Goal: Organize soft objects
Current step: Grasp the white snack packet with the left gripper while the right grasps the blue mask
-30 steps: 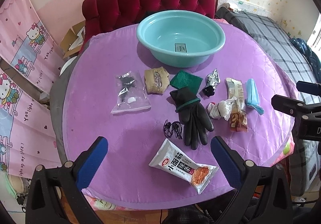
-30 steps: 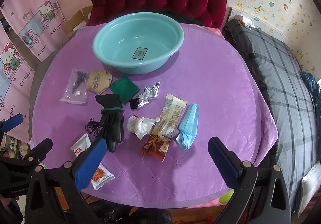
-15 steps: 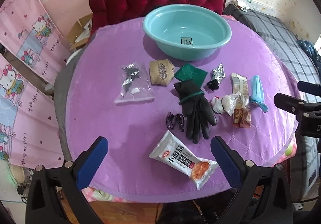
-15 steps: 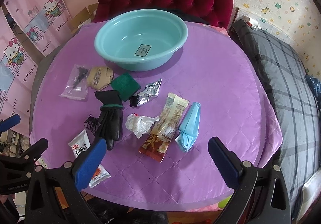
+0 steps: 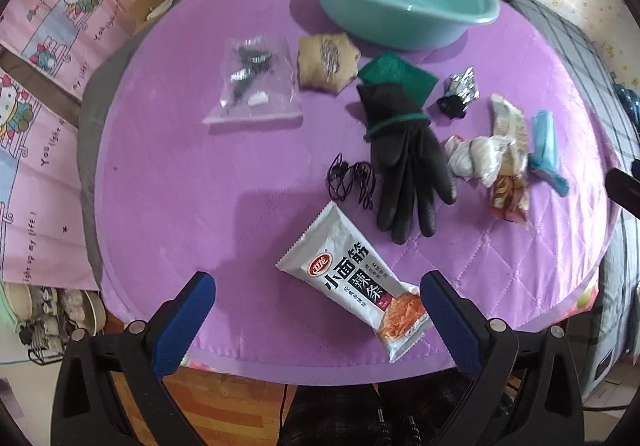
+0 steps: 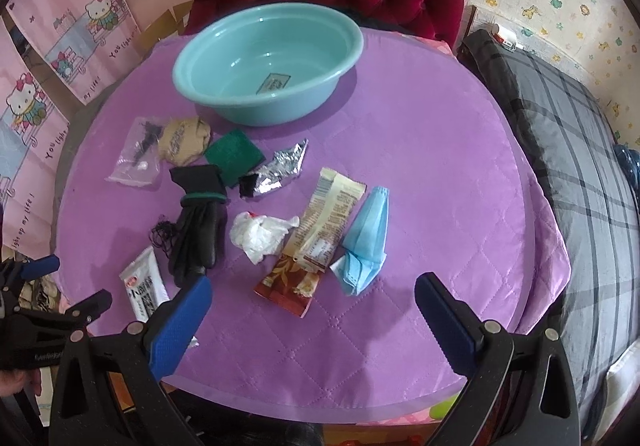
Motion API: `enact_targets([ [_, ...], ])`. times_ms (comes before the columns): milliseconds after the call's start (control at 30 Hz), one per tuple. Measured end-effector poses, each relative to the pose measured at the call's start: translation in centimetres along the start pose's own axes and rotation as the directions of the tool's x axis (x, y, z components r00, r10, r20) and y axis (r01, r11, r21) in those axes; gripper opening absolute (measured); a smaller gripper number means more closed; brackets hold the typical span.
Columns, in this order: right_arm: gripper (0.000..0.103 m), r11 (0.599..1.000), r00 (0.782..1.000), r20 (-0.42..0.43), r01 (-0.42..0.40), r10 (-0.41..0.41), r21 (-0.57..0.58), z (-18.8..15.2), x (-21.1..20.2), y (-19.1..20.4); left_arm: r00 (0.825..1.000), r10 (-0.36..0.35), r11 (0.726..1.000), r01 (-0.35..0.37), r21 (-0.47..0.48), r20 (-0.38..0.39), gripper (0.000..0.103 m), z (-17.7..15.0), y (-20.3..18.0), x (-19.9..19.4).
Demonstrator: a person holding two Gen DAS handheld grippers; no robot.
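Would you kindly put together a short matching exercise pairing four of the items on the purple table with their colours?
Things:
1. glove
2. face mask
3. basin
4. scouring pad

Colours:
A. light blue
B. dark green
C. black with a green band at the cuff
D. turquoise

Pairs: 1-C, 2-A, 3-D, 4-B
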State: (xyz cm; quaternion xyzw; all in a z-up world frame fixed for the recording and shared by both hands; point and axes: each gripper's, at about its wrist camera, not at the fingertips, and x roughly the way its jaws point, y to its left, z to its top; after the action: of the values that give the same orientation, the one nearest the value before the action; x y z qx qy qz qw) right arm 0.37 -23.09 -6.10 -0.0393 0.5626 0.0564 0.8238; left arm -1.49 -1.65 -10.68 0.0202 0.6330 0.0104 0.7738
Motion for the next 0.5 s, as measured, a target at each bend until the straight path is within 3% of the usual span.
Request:
enact_targets([
  [500, 0.103, 1.0, 0.998, -0.065, -0.005, 0.004, -0.01, -1.0, 3.7, -0.9, 0.994, -0.039, 0.996, 0.031, -0.084, -0.101, 0.103, -0.2, -0.3, 7.1],
])
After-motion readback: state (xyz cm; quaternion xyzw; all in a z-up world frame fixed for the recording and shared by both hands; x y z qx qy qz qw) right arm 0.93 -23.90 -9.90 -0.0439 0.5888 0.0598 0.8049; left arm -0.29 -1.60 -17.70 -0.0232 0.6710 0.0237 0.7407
